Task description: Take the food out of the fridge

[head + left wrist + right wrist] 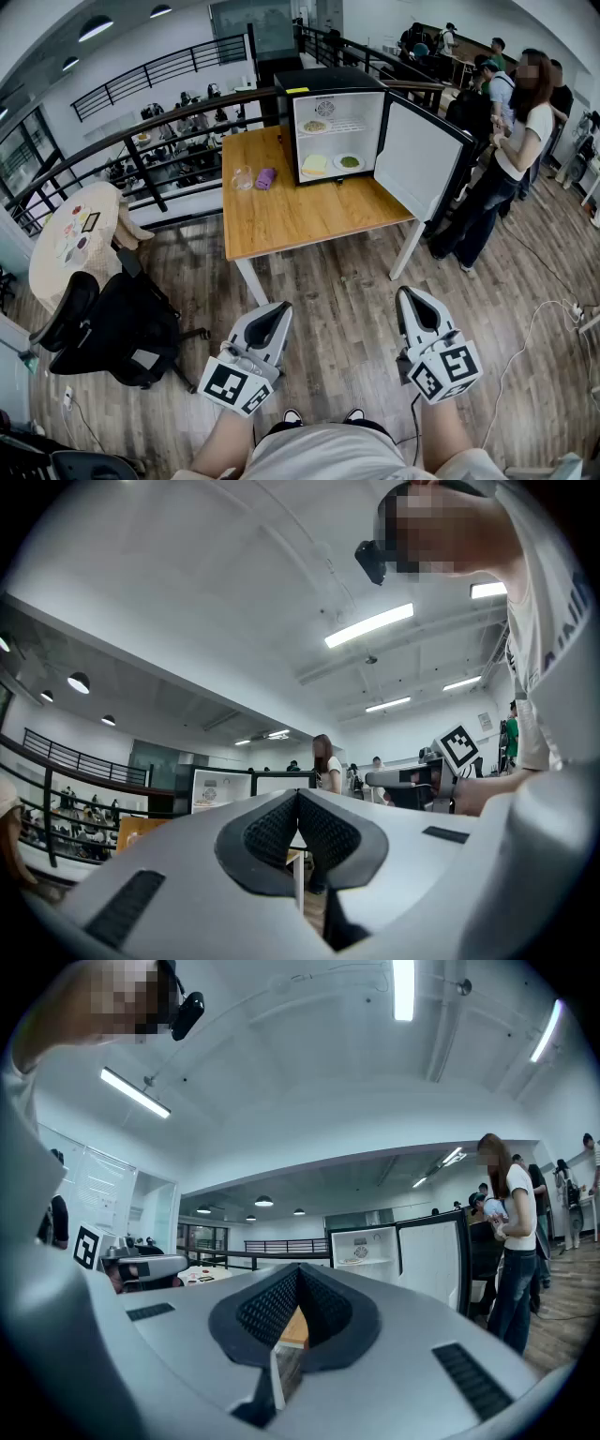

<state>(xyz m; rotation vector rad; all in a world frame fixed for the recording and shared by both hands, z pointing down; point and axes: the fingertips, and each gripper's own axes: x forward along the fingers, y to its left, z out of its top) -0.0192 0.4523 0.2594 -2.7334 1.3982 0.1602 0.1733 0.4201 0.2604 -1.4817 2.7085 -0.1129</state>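
A small black fridge stands at the back of a wooden table, its door swung open to the right. Inside, a plate of food rests on the upper shelf; a yellow food item and a plate of green food lie on the bottom. My left gripper and right gripper are held low over the floor, well short of the table, both shut and empty. The left gripper view shows closed jaws with the fridge far off; the right gripper view shows the same.
A clear cup and a purple object sit on the table left of the fridge. A person in a white shirt stands right of the open door. A black office chair and a round table are at the left.
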